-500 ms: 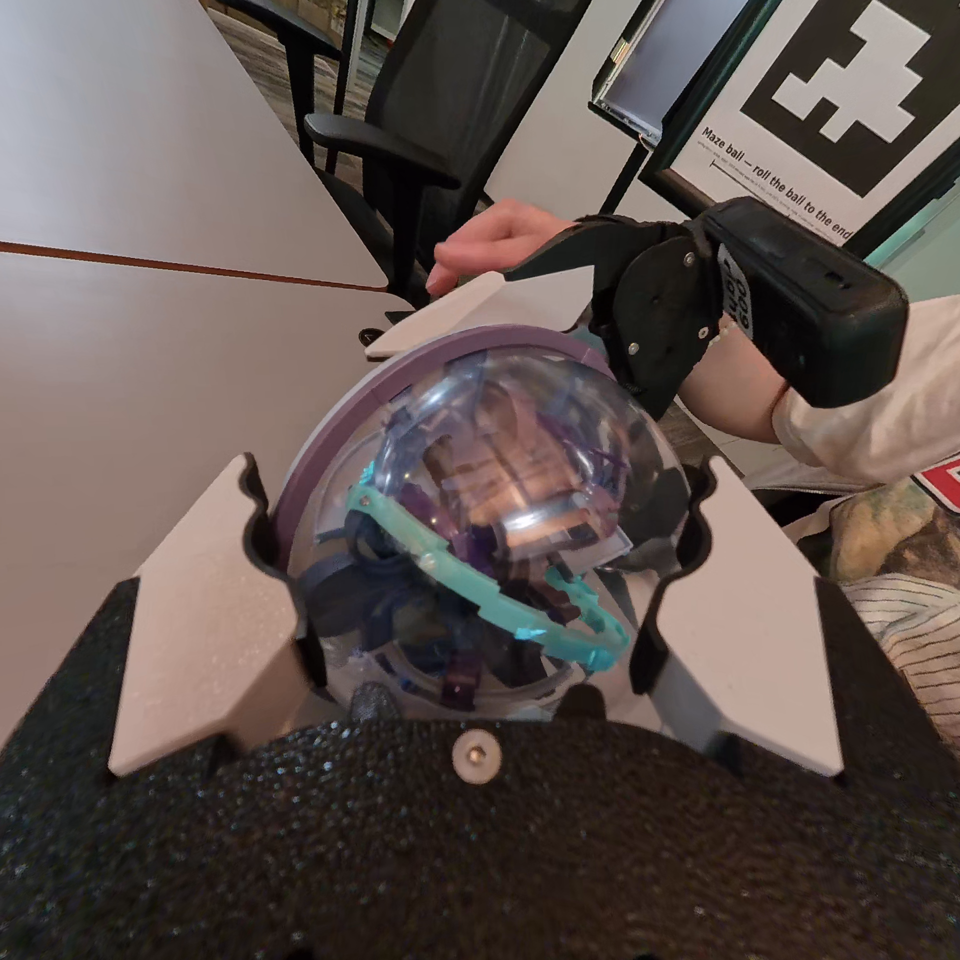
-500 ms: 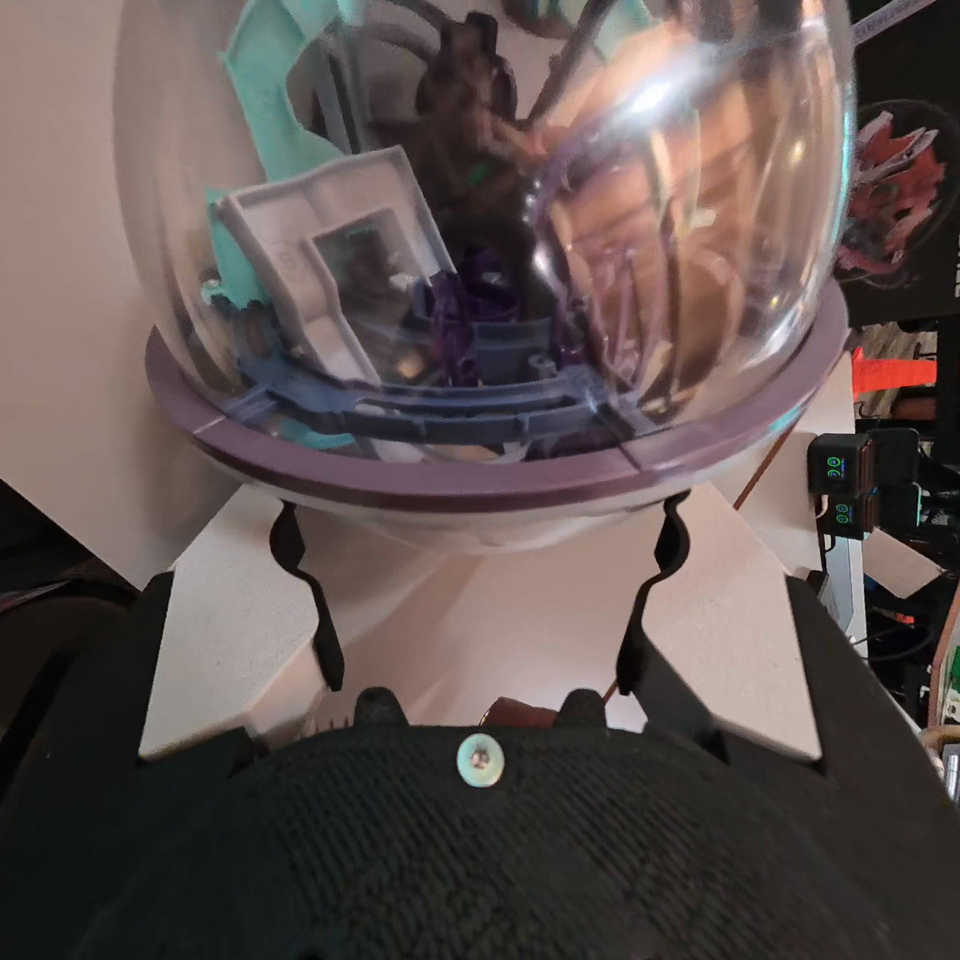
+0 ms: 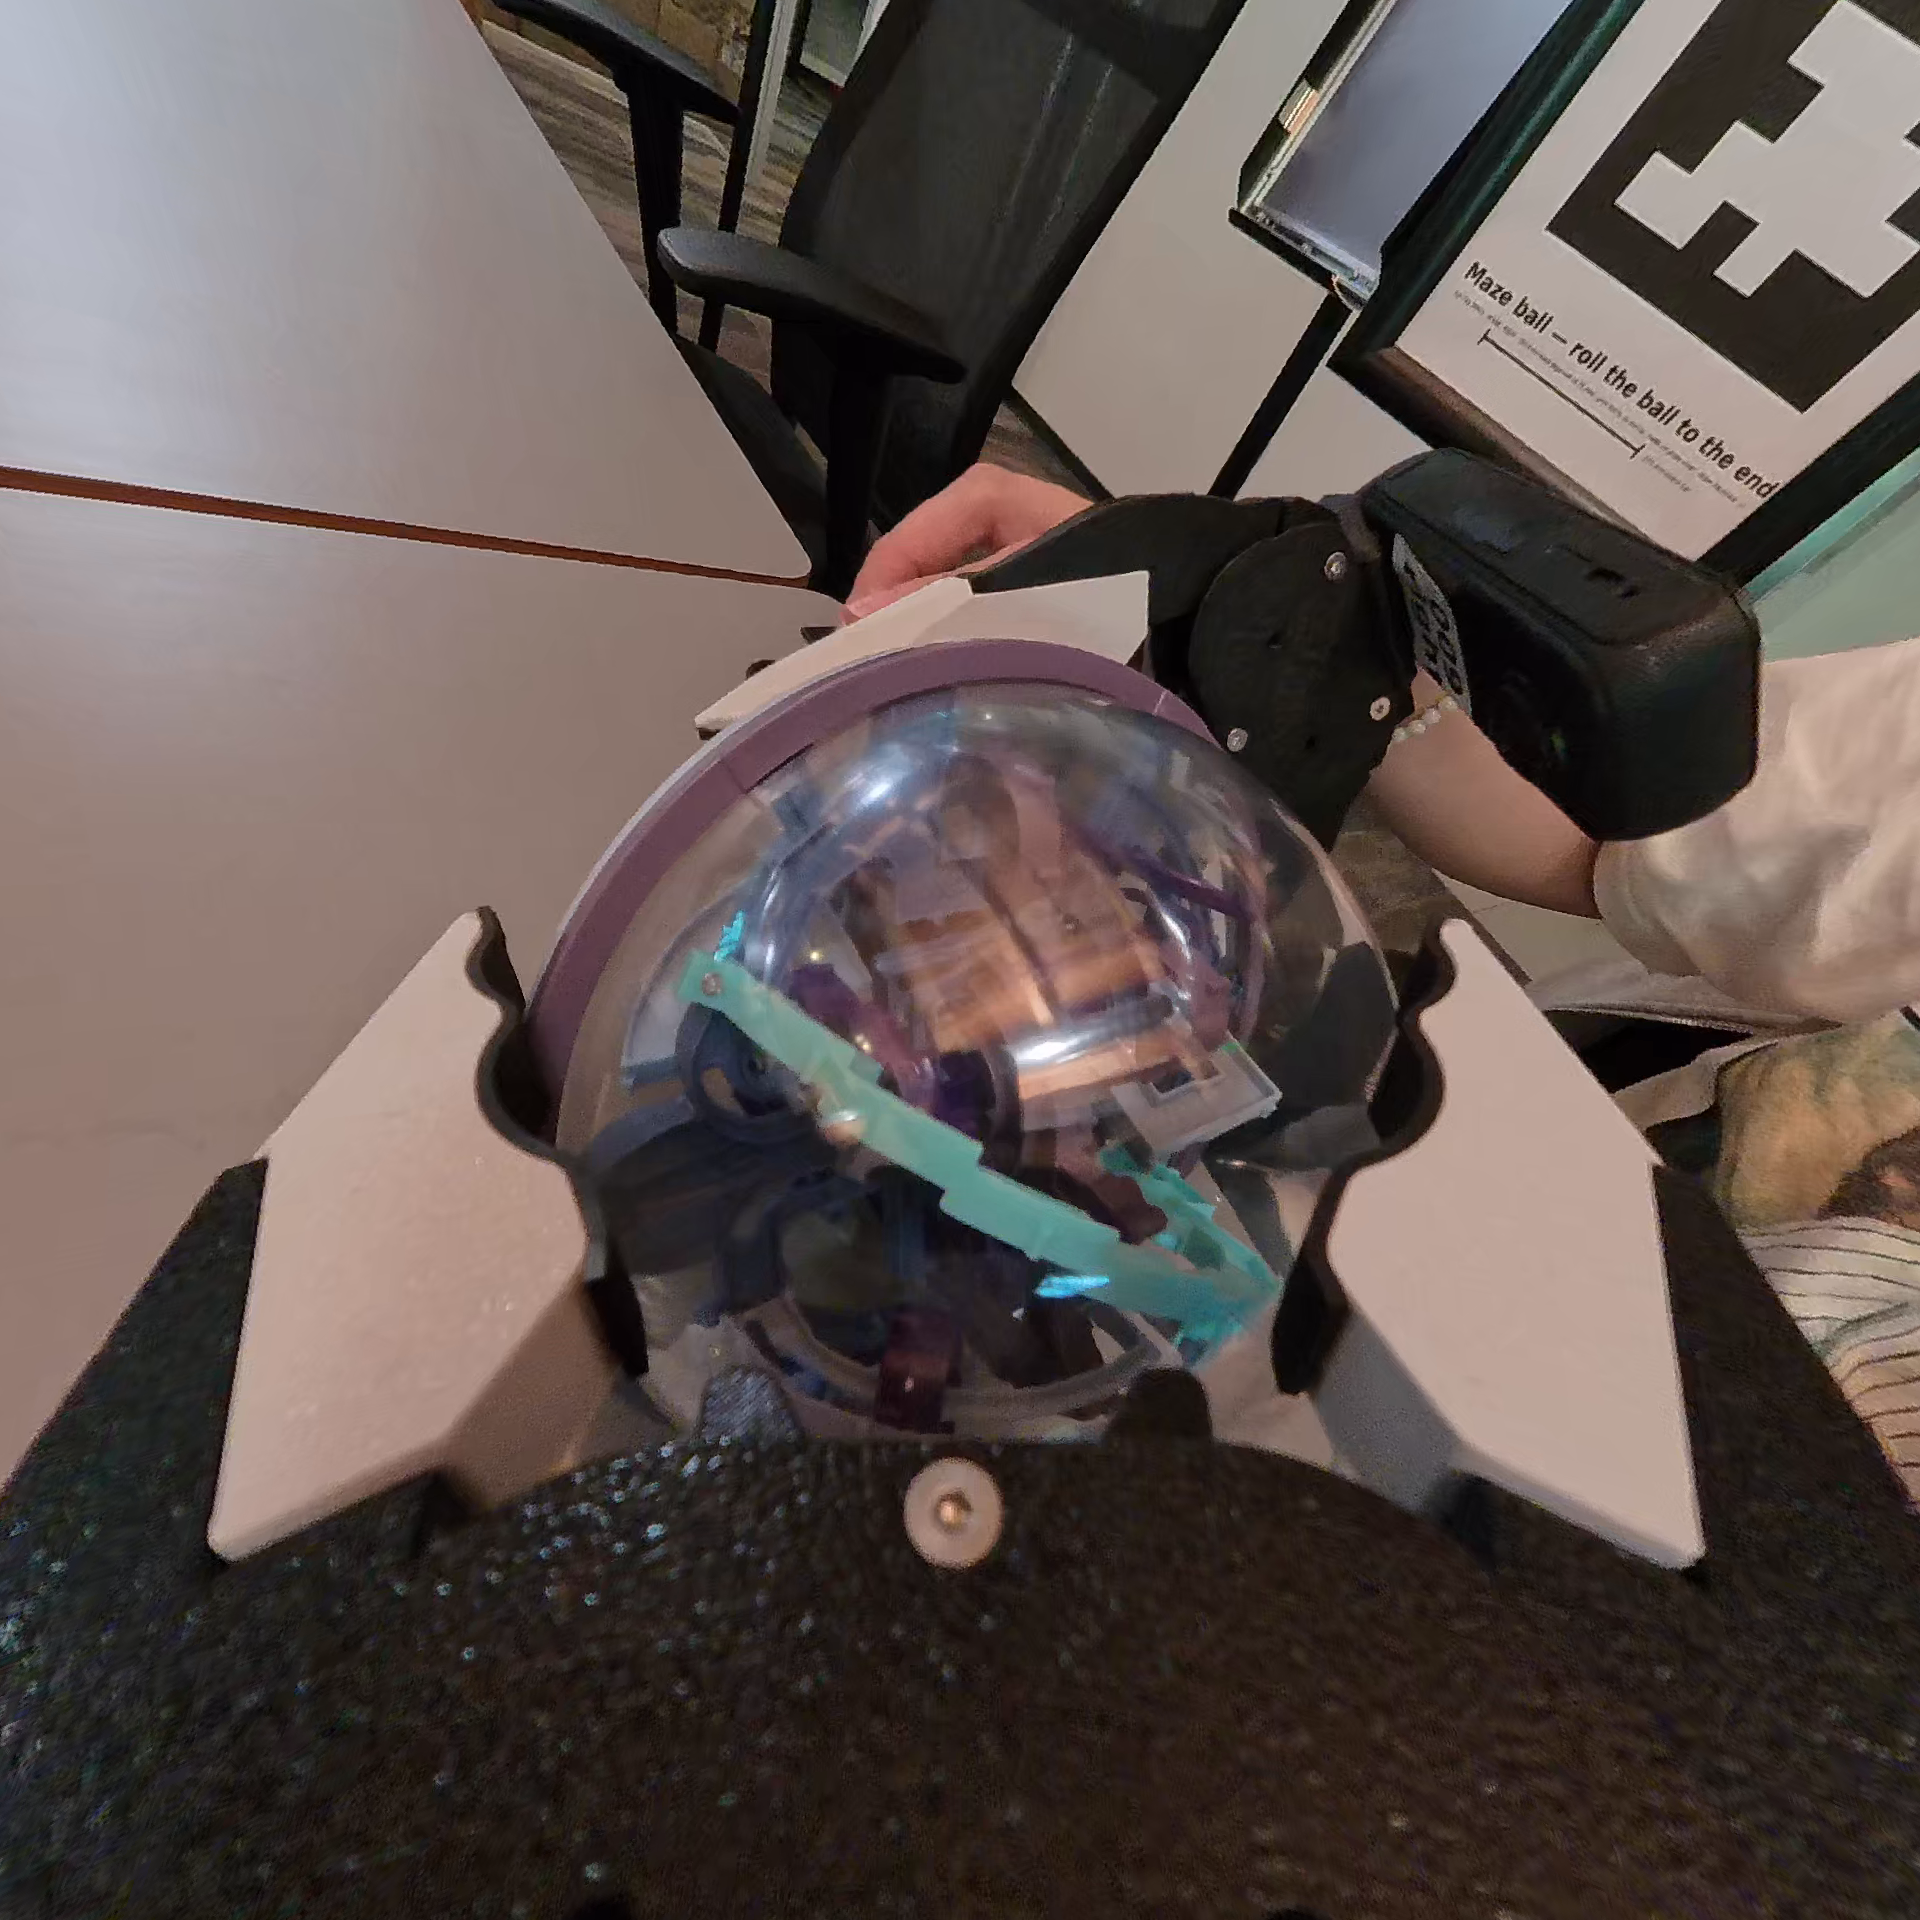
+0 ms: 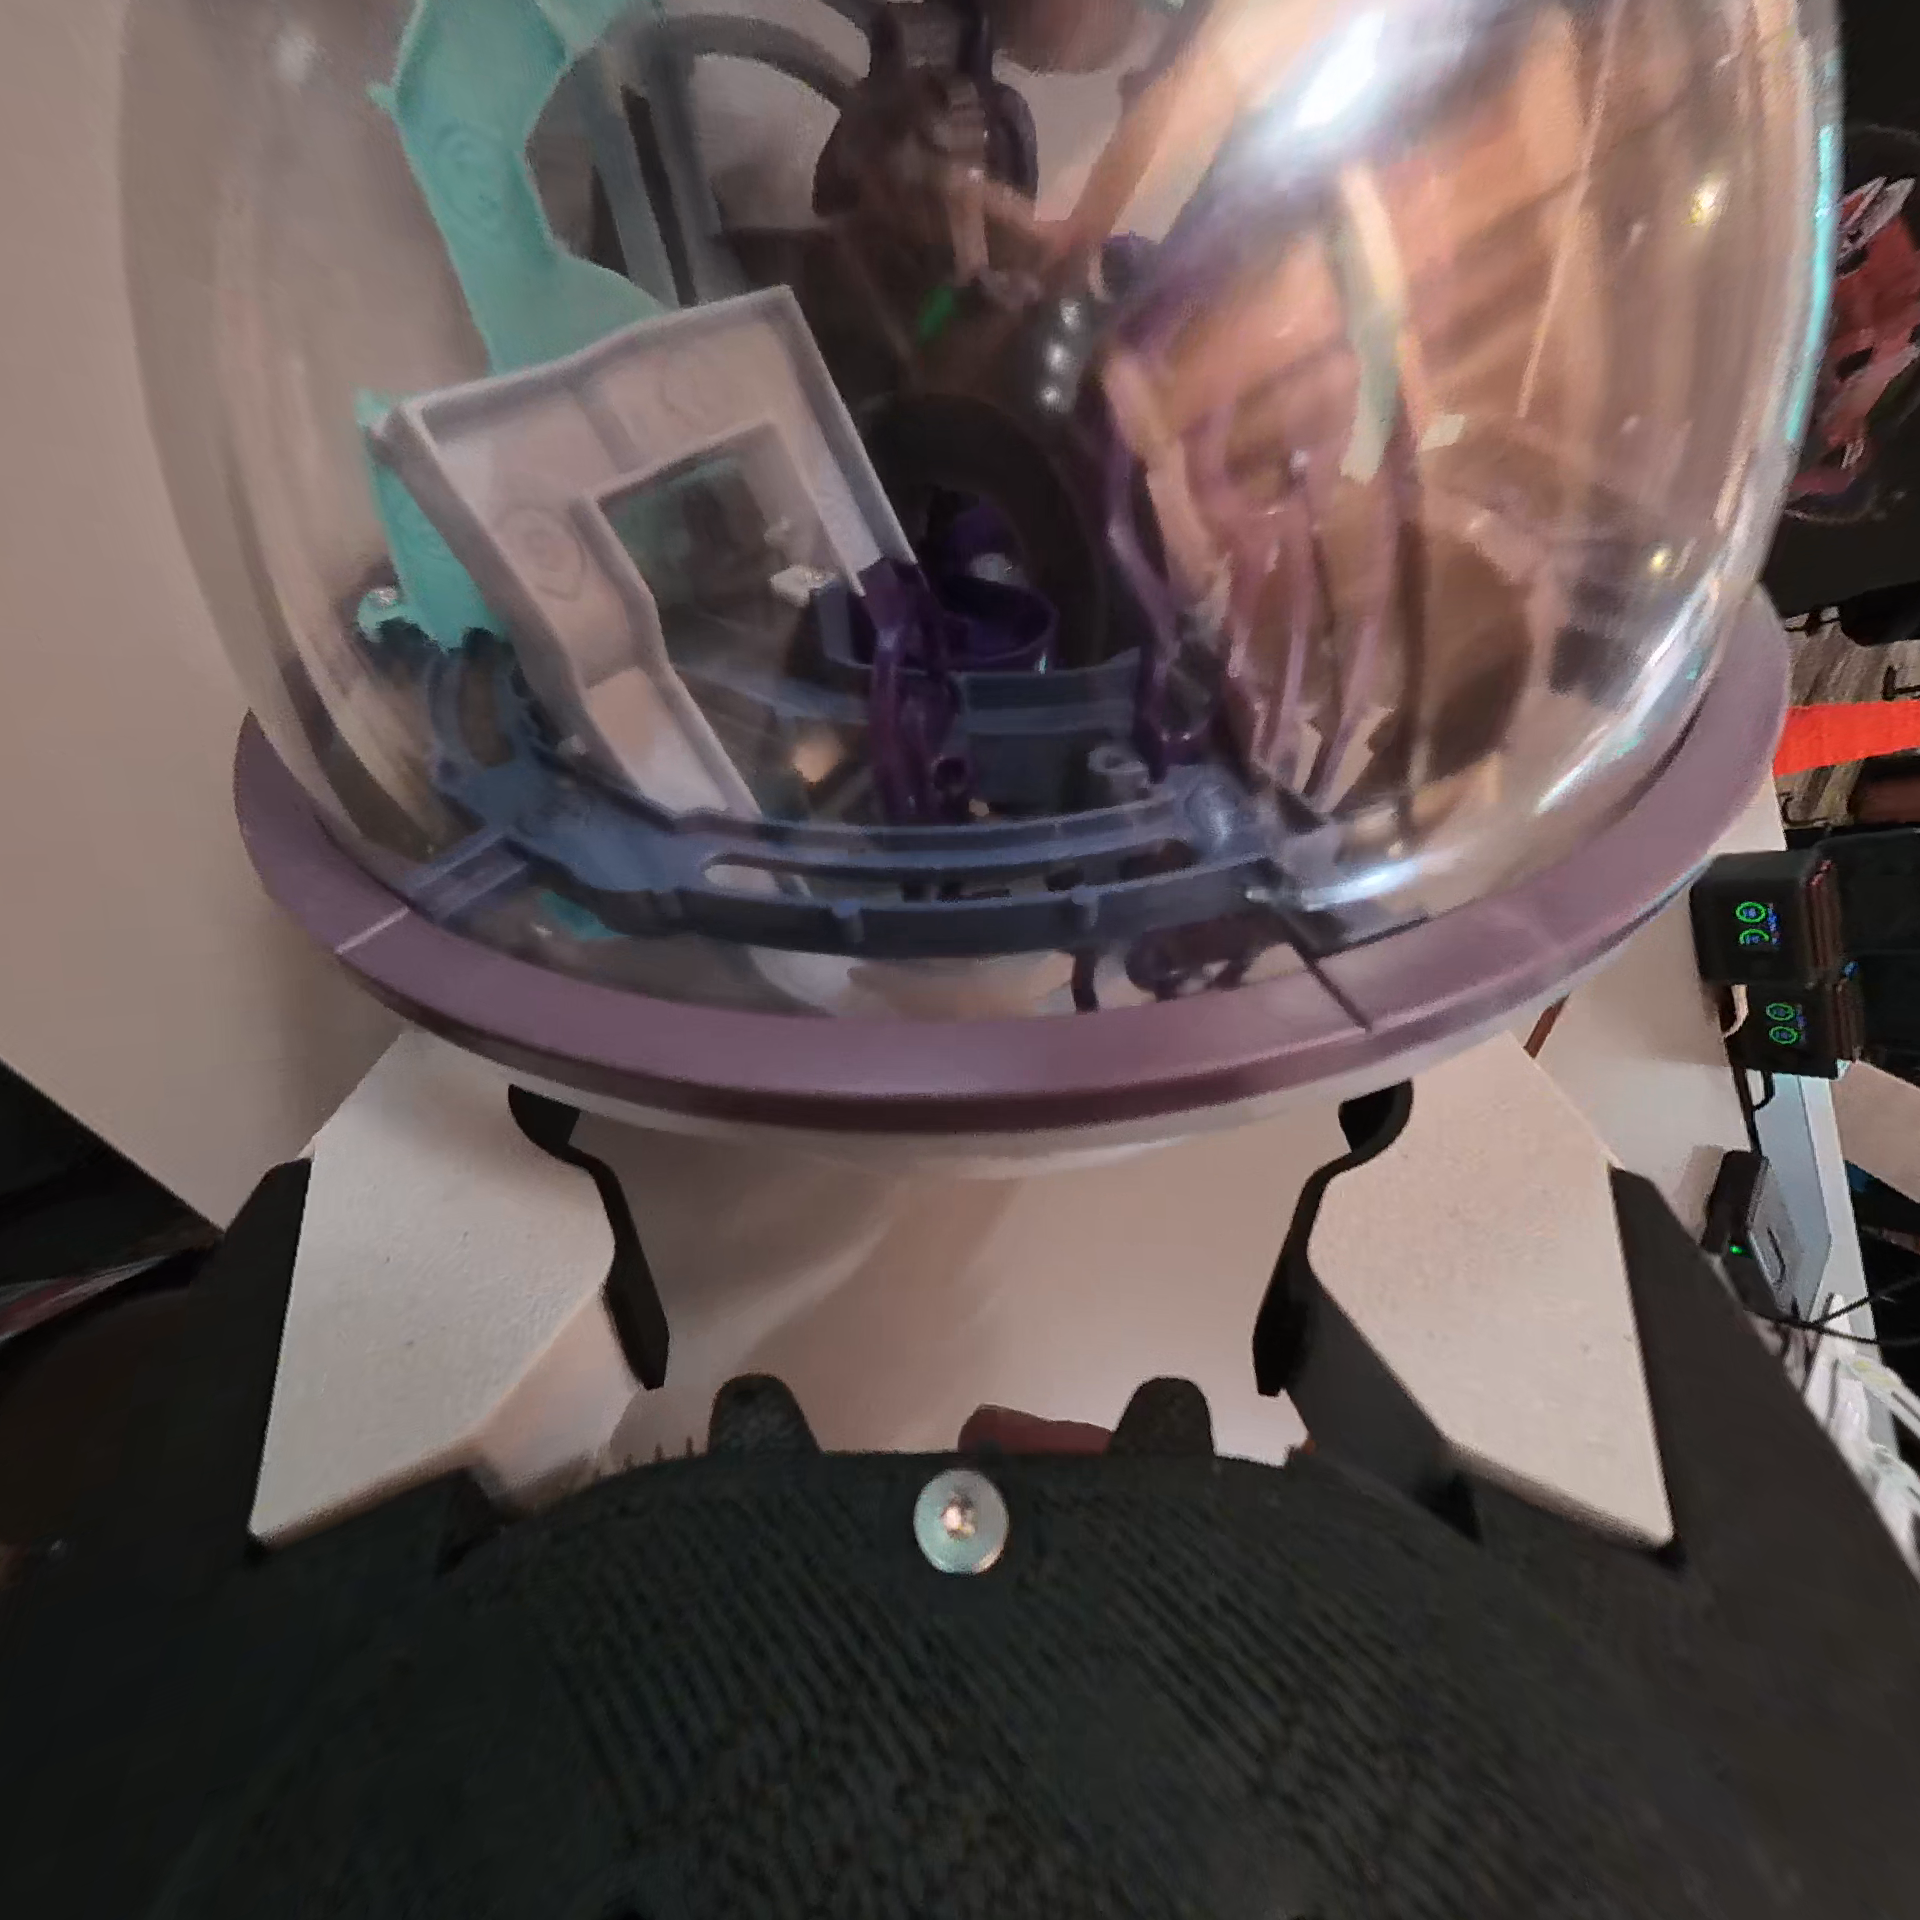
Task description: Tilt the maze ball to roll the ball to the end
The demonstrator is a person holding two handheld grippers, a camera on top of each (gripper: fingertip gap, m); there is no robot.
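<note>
Over pale tabletop [image 3: 260, 831], cradling clear maze ball [image 3: 966, 1039] between left gripper [image 3: 961, 1091] and right gripper [image 4: 961, 1174], both clamping its shell for controlled tilting.

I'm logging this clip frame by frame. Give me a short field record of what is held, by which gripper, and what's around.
object: maze ball, clear sphere, purple ring
inside: teal track, grey frame
left gripper: fingers at both sides of the sphere
right gripper: far side, fingers under the ring
small ball: cannot tell
surroundings: white tables, black chair
</note>
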